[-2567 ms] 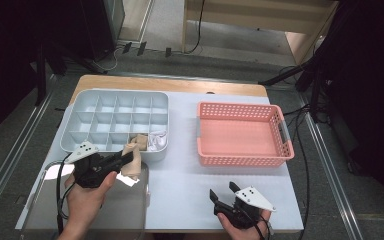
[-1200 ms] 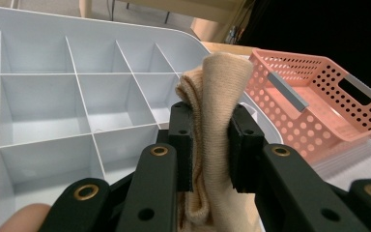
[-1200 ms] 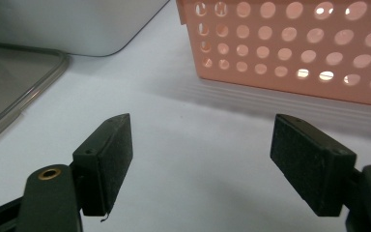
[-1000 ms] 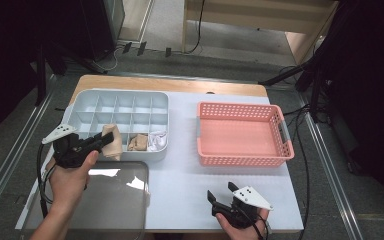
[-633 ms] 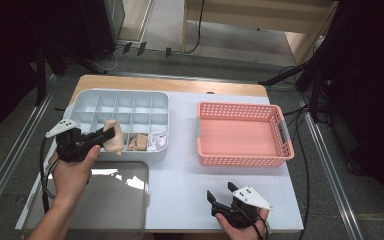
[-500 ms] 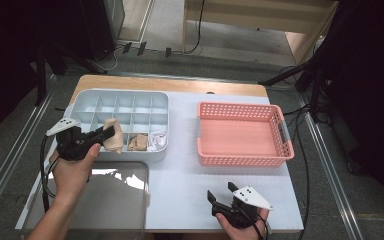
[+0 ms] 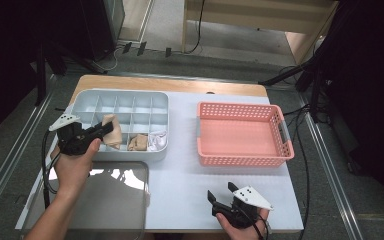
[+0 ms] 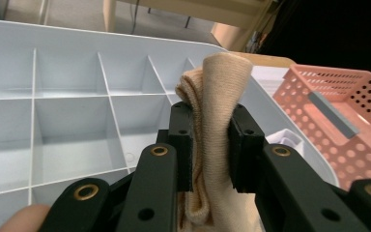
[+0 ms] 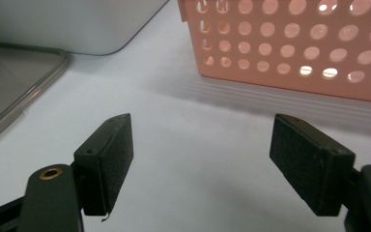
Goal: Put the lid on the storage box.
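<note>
Landmark: grey divided tray [image 7: 87, 98], upper left of the white table [image 7: 180, 170].

Left gripper [image 7: 101, 131] sits at the tray's near left edge, jaws reaching in over the compartments. They pinch a folded beige cloth [image 7: 112, 135]; in the left gripper view the cloth [image 8: 212, 121] is squeezed flat between both pads, its rolled top standing above them, its lower end cut off by the bottom of the frame. Whether the cloth touches the tray floor cannot be told: the jaws and the cloth itself cover that spot. From the high view it hangs over the second column from the left, front half of the tray; the exact compartment is hard to fix.

Inside the tray's near right compartments: another beige bundle [image 7: 138, 142] and, just beside it, a white one [image 7: 157, 141]. Both are small and crumpled, and what they are cannot be made out.

Right gripper [image 7: 219, 199] rests low on the table, well apart from the tray, toward its near right. Jaws are spread wide with bare table between the pads in the right gripper view. The holding hand is partly cut by the frame's bottom edge.

Pink perforated basket [image 7: 282, 130] stands right of the tray. A clear lid [image 7: 105, 210] lies just in front of the tray; glare hides part of its surface.
</note>
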`<move>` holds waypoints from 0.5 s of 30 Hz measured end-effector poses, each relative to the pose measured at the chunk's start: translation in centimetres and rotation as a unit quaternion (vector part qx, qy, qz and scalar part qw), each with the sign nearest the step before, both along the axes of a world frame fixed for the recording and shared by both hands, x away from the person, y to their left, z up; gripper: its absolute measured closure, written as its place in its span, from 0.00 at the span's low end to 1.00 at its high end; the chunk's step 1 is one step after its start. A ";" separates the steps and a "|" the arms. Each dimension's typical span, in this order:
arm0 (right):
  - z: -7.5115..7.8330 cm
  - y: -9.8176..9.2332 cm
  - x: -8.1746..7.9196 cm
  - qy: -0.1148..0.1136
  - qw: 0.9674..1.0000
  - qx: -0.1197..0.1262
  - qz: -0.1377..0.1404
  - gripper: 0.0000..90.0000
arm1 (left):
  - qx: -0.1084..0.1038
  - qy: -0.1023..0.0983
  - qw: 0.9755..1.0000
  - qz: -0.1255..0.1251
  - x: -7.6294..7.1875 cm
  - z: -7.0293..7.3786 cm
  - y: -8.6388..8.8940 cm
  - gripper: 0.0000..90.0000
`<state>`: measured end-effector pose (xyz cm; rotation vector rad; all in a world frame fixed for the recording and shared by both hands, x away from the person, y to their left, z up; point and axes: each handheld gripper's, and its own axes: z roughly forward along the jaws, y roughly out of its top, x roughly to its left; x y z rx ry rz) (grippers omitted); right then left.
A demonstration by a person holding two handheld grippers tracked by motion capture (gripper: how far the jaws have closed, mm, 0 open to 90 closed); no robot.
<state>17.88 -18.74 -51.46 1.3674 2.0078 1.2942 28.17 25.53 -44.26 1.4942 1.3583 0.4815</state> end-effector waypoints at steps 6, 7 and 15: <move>-0.1 0.1 0.0 0.000 1.000 -0.001 0.001 0.26 | 0.009 0.000 1.000 0.007 0.7 -0.3 0.0 0.84; -0.1 0.1 0.0 0.000 1.000 0.000 0.001 0.26 | 0.012 0.000 1.000 0.007 0.8 -0.2 0.0 0.84; -0.1 0.0 0.0 -0.001 1.000 -0.002 0.002 0.27 | 0.019 0.005 1.000 0.011 1.4 -0.6 -0.2 0.84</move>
